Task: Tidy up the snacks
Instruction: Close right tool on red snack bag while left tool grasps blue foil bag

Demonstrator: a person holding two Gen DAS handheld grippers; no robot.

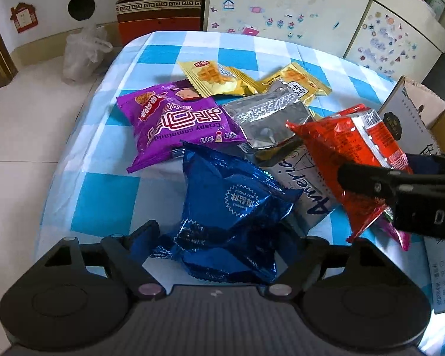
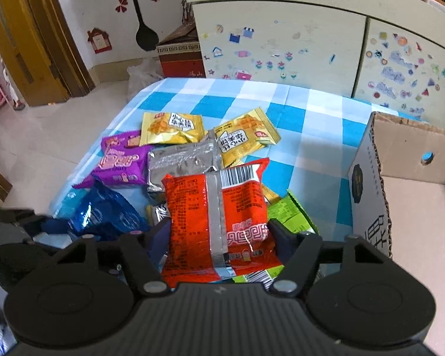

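Observation:
My left gripper (image 1: 219, 237) is shut on a blue snack packet (image 1: 231, 210) and holds it above the checked tablecloth (image 1: 109, 201). My right gripper (image 2: 219, 234) is shut on a red snack packet (image 2: 216, 216), which also shows in the left wrist view (image 1: 350, 154). A purple packet (image 1: 175, 121), a silver packet (image 1: 267, 118) and two yellow packets (image 1: 213, 78) (image 1: 302, 83) lie on the table. A green packet (image 2: 287, 210) lies under the red one. An open cardboard box (image 2: 415, 207) stands at the right.
A white packet with blue lettering (image 1: 308, 184) lies under the pile. A sticker-covered cabinet (image 2: 281, 44) stands behind the table. A brown box (image 1: 160, 6) and a plastic bag (image 1: 83, 50) sit on the floor at the far left.

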